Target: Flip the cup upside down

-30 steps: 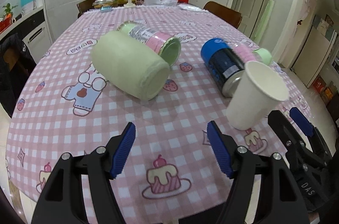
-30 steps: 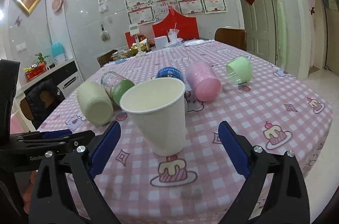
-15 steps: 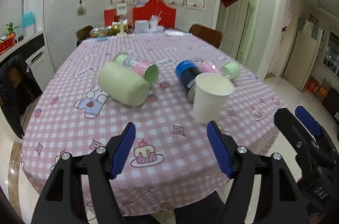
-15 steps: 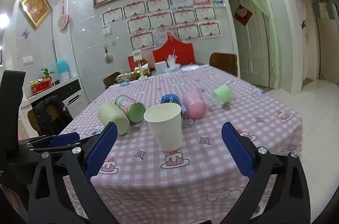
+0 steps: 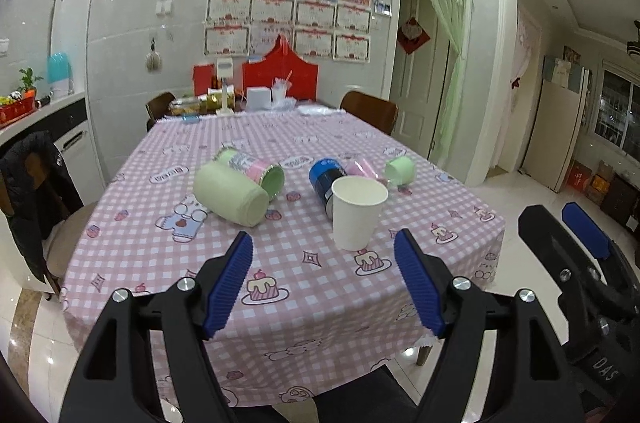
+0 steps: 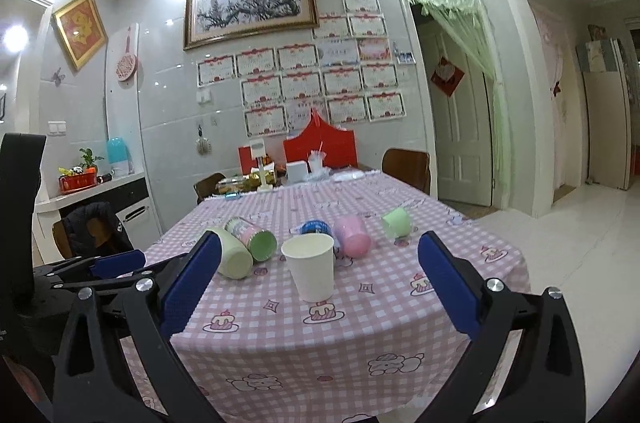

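Observation:
A white paper cup (image 5: 357, 211) stands upright, mouth up, near the front edge of the table; it also shows in the right wrist view (image 6: 311, 271). My left gripper (image 5: 325, 263) is open and empty, held back from the table's front edge, well short of the cup. My right gripper (image 6: 320, 271) is open and empty too, also back from the table with the cup seen between its fingers. The right gripper shows at the right of the left wrist view (image 5: 576, 243).
The table has a pink checked cloth (image 5: 280, 263). Several cups lie on their sides behind the paper cup: pale green (image 5: 230, 193), green with label (image 5: 256, 169), blue (image 5: 326, 179), pink (image 6: 352, 241), small green (image 6: 396, 221). Chairs (image 5: 370, 111) stand around it.
Both grippers have pulled back and up, away from the table; the cup and table look smaller and farther. Both stay open. The cup has not moved.

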### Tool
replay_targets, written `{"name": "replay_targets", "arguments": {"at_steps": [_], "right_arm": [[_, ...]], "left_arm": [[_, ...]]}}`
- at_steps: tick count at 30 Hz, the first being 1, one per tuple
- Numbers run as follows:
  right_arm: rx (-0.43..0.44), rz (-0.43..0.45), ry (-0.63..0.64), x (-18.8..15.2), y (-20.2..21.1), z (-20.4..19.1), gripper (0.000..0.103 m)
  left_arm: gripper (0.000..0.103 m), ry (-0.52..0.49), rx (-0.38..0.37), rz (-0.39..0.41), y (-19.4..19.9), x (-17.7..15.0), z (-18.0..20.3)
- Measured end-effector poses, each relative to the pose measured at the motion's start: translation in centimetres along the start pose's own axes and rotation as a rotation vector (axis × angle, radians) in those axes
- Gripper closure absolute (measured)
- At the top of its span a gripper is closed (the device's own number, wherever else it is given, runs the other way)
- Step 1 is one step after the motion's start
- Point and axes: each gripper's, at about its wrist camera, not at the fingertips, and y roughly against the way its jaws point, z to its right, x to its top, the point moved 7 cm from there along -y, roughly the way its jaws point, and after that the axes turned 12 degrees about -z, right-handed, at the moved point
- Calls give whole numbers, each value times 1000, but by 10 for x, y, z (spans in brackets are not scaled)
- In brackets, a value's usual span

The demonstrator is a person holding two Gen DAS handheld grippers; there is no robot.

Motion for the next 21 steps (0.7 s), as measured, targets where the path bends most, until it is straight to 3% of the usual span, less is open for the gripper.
{"name": "replay_targets", "arguments": {"at_steps": [21], "right_arm": [[-5,116,25,0,64,-5,8]], "left_arm": [[29,-7,30,168,88,-13,17]]}}
